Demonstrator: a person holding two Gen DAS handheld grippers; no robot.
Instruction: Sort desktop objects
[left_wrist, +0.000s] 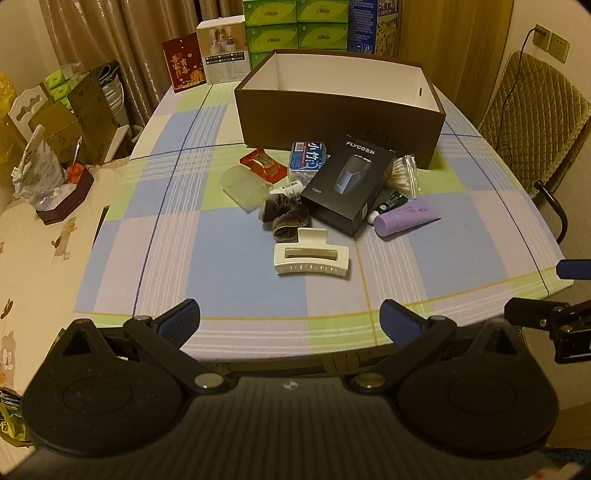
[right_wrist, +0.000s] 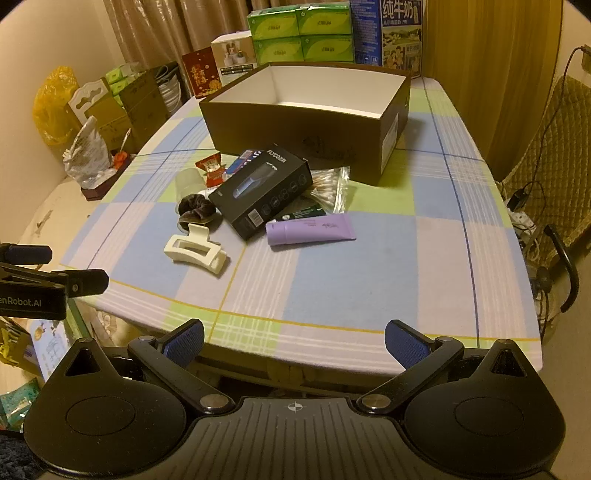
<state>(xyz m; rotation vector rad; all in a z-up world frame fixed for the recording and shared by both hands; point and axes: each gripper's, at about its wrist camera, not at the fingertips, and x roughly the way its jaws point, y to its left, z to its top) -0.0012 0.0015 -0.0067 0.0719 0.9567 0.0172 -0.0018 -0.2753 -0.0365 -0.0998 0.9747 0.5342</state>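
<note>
Mid-desk, nearest the front edge of the pile, lies the cream hair claw (left_wrist: 311, 257): light, stiff plastic, prob. slick, so pinch across its long bar. The brown box (left_wrist: 340, 122) sits toward the far edge. Left gripper (left_wrist: 290, 319) & right gripper (right_wrist: 294, 341) both w/ fingers spread, holding nothing.

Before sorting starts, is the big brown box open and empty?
Open: the box has no lid. The white floor and inner walls that show are bare, but the near wall hides part of the floor, so empty cannot be confirmed.
</note>
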